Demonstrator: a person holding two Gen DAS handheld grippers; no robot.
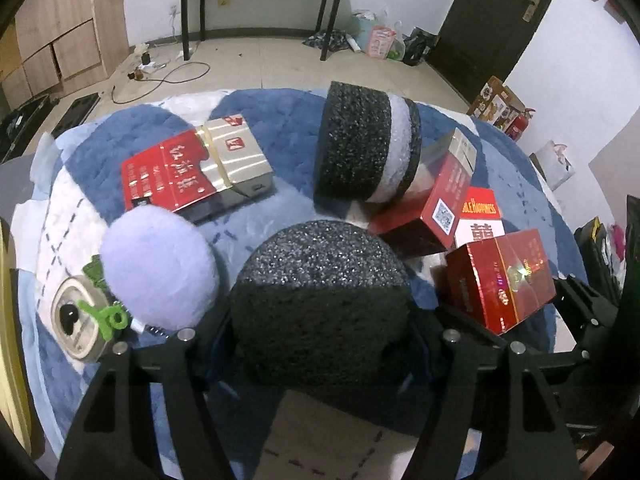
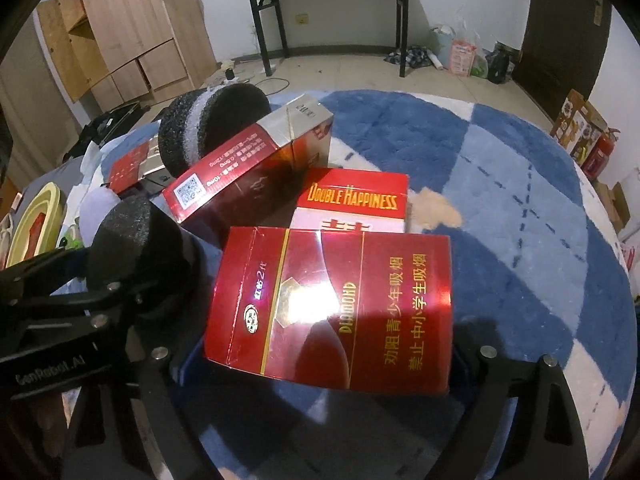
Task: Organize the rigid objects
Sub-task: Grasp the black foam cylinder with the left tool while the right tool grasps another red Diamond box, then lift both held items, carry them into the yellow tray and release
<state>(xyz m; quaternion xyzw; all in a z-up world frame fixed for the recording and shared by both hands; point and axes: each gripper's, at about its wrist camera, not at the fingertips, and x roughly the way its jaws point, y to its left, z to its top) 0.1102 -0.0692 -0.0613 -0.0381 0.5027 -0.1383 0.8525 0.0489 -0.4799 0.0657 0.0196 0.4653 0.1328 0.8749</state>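
My left gripper [image 1: 320, 344] is shut on a black foam cylinder [image 1: 320, 296], held above the blue and white rug [image 1: 280, 112]. It also shows in the right wrist view [image 2: 132, 232]. My right gripper [image 2: 332, 364] is shut on a red cigarette box [image 2: 332, 308], which also shows in the left wrist view [image 1: 500, 280]. A second foam cylinder with a white band [image 1: 368, 144] leans on a tilted red box with a QR code [image 1: 436, 200]. A Double Happiness box [image 2: 352, 204] lies flat behind my held box.
A red and silver carton [image 1: 196, 168] lies at the left. A purple plush ball [image 1: 156, 268] and a round tin [image 1: 76, 320] with a green toy sit at the near left. A black table [image 2: 328, 8] and wooden cabinets [image 2: 120, 32] stand beyond the rug.
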